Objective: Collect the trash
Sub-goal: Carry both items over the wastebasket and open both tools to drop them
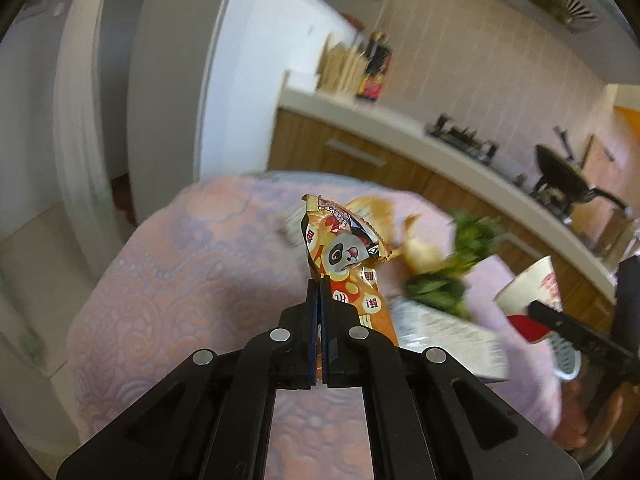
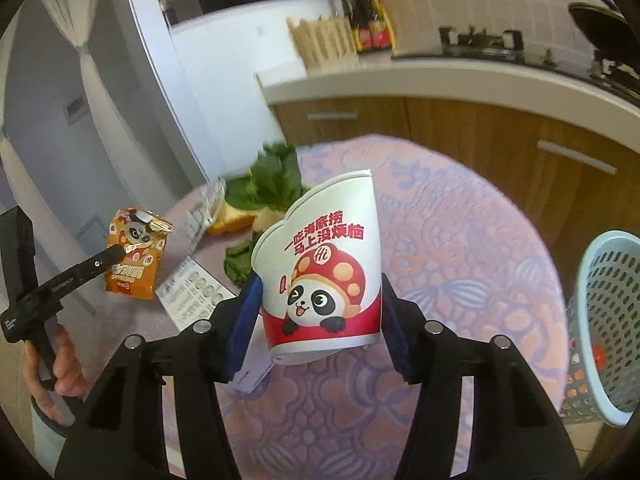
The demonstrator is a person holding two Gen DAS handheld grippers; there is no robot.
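Two trash items lifted over the pink patterned tablecloth [image 2: 460, 240], one per gripper.
Left gripper [image 1: 319, 280] pinched tight on crumpled orange panda-print snack wrapper [image 1: 344, 256], text unreadable. Right gripper [image 2: 320, 312] clamps white-and-red paper cup [image 2: 320, 264], panda mascot, "一吃海底捞 马上没烦恼" probably. One pale-blue perforated plastic basket [image 2: 608, 300] right.

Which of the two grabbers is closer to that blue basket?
Right. The right gripper, jaws around the paper cup, has the blue basket just beside it. The left gripper, pinching the snack wrapper, is across the table.
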